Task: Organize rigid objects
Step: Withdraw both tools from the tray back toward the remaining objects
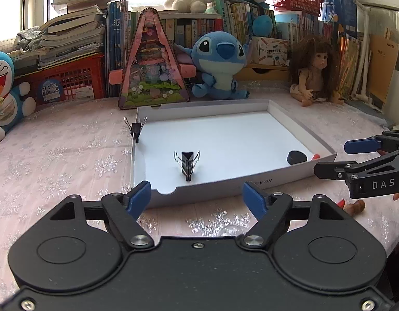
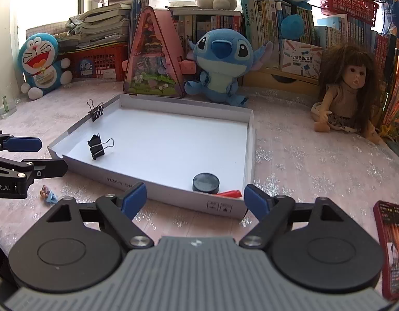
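A shallow white box tray (image 1: 300,127) (image 2: 173,195) lies on the pink cloth. Inside it stand a black binder clip (image 1: 187,162) (image 2: 97,147), a black round puck (image 1: 296,157) (image 2: 206,182) and a small red piece (image 1: 315,157) (image 2: 229,193) in the near corner. A second binder clip (image 1: 135,129) (image 2: 95,111) grips the tray's left rim. My left gripper (image 1: 197,198) (image 2: 43,155) hangs open just before the tray's near wall, holding nothing. My right gripper (image 2: 194,198) (image 1: 339,158) is open too, empty, near the corner with the puck.
A tiny figure toy (image 2: 47,194) (image 1: 355,206) lies on the cloth between the grippers. A red phone (image 2: 391,246) lies at the right. Behind the tray stand a pink triangular case (image 1: 152,62), a blue plush (image 1: 220,62), a doll (image 1: 316,72) and stacked books.
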`<action>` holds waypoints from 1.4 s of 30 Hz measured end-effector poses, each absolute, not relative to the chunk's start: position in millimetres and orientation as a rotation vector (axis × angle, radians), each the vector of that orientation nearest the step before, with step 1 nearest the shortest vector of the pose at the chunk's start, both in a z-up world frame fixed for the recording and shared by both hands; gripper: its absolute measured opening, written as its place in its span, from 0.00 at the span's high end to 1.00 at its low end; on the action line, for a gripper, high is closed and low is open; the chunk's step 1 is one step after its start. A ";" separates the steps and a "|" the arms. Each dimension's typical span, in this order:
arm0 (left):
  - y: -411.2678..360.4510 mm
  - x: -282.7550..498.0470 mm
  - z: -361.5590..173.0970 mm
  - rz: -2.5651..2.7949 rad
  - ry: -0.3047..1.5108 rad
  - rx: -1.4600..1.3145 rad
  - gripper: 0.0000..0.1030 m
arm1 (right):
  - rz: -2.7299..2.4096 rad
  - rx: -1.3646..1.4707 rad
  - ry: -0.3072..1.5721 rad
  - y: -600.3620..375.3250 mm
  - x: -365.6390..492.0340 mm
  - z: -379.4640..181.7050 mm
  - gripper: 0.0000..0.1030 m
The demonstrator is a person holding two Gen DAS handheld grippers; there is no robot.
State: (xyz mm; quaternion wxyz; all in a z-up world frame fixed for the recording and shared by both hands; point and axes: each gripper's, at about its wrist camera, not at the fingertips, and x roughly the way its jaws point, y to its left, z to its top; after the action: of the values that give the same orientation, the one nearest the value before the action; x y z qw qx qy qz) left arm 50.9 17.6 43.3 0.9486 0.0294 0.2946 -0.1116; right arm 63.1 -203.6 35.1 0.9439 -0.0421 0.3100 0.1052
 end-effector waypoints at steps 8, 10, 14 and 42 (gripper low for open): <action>21.0 45.8 33.4 -0.234 0.634 0.045 0.27 | 0.184 -0.025 0.677 -211.0 55.4 21.5 0.11; 20.7 39.0 32.3 -0.229 0.621 0.056 0.26 | 0.177 -0.014 0.670 -213.1 49.4 18.8 0.11; 18.9 24.6 28.2 -0.215 0.601 0.095 0.26 | 0.162 -0.011 0.657 -216.9 37.0 11.1 0.11; 39.1 4.1 3.9 -0.183 0.564 -0.019 0.39 | 0.103 -0.003 0.489 -229.8 -15.8 -10.3 0.10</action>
State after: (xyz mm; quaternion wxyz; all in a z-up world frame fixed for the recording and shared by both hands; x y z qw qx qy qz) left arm 4.1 39.1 3.9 0.9563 -0.0094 0.2778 -0.0902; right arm -15.8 -229.8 -10.3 0.9689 -0.0015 0.2420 0.0508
